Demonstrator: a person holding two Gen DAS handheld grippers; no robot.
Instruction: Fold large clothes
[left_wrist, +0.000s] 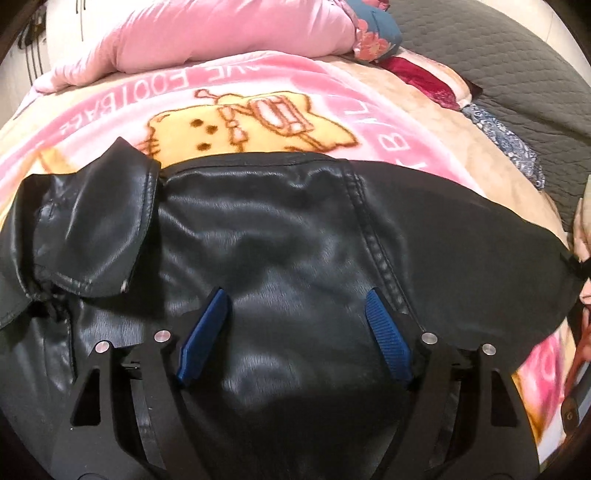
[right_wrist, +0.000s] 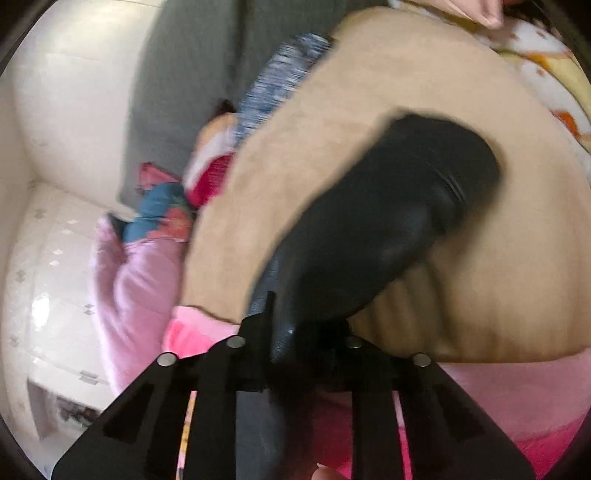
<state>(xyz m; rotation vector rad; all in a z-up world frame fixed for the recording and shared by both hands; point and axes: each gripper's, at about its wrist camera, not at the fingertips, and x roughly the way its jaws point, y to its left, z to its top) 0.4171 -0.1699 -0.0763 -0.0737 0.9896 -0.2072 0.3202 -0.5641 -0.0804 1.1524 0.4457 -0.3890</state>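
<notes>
Jacket (left_wrist: 295, 236): black leather, spread on pink blanket (left_wrist: 92, 122) on bed.
Progress: early, by judgement; left sleeve (left_wrist: 92, 221) laid over body, right sleeve (right_wrist: 388, 206) lifted, not yet laid.
L gripper (left_wrist: 297, 306): jaws wide apart, nothing held, over jacket.
R gripper (right_wrist: 295, 328): closed on sleeve.
Edges/room: pillow (left_wrist: 221, 33) near far edge; blanket free around jacket.

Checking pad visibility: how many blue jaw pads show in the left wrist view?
2. One blue ribbed pad left of centre, one right of centre, both over the black leather jacket. The jaws stand open. Right gripper pads are hidden by the jacket sleeve.
</notes>
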